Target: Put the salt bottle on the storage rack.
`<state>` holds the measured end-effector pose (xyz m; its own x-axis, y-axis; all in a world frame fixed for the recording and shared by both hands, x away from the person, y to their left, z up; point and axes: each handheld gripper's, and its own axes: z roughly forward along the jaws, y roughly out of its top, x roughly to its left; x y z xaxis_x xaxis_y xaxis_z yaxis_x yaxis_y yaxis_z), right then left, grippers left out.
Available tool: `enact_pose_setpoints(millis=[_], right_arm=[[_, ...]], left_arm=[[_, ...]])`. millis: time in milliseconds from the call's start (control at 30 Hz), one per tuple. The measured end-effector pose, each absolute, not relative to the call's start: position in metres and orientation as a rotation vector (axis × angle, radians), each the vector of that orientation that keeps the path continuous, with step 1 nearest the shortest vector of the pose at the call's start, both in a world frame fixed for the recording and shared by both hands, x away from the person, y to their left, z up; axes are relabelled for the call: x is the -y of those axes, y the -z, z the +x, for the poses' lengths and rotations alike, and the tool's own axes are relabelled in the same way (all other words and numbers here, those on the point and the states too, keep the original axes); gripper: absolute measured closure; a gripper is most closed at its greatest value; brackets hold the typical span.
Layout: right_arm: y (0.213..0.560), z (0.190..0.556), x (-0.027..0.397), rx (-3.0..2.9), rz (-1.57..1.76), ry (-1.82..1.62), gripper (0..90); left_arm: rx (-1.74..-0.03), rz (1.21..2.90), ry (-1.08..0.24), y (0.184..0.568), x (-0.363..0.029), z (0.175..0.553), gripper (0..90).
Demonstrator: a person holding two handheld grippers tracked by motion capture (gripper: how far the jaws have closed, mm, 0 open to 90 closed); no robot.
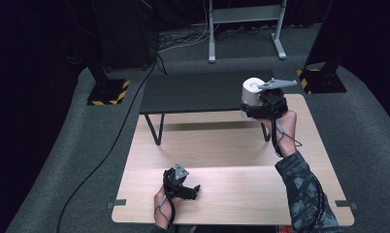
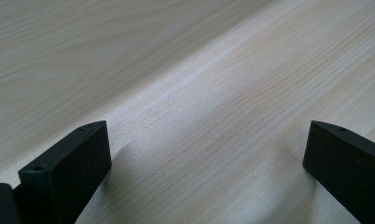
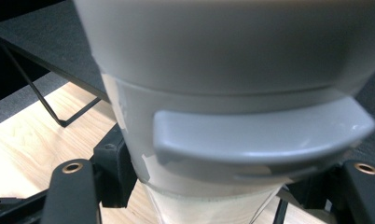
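A white and grey cylindrical container (image 1: pixel 251 91) hangs in the air by the right end of the low black shelf (image 1: pixel 198 91), and my right gripper (image 1: pixel 253 109) is shut on its lower part. In the right gripper view the container (image 3: pixel 232 70) is very close, with a grey curved tab (image 3: pixel 265 137) on its side, and the right gripper (image 3: pixel 223 193) has a jaw at each side of it. My left gripper (image 1: pixel 195 190) rests low on the wooden table (image 1: pixel 232 194) at the front left. It (image 2: pixel 206 140) is open, with bare wood between its jaws.
The black shelf stands on thin metal legs (image 1: pixel 154 128) across the far half of the table. Two black stands with yellow-and-black bases (image 1: pixel 108 92) (image 1: pixel 321 80) flank it on the grey floor. A black cable (image 1: pixel 105 150) runs along the floor at the left.
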<state>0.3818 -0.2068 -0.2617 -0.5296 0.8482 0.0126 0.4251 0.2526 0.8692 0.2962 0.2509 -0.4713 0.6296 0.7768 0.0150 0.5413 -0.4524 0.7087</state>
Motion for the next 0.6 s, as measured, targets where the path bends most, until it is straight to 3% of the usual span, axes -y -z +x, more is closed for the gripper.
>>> enact_pose_setpoints(millis=[600], right_arm=[[0.252, 0.417, 0.178, -2.076, 1.149, -1.245, 29.4]], left_arm=[[-1.008, 2.179, -0.443, 0.471, -0.251, 0.297, 0.2]])
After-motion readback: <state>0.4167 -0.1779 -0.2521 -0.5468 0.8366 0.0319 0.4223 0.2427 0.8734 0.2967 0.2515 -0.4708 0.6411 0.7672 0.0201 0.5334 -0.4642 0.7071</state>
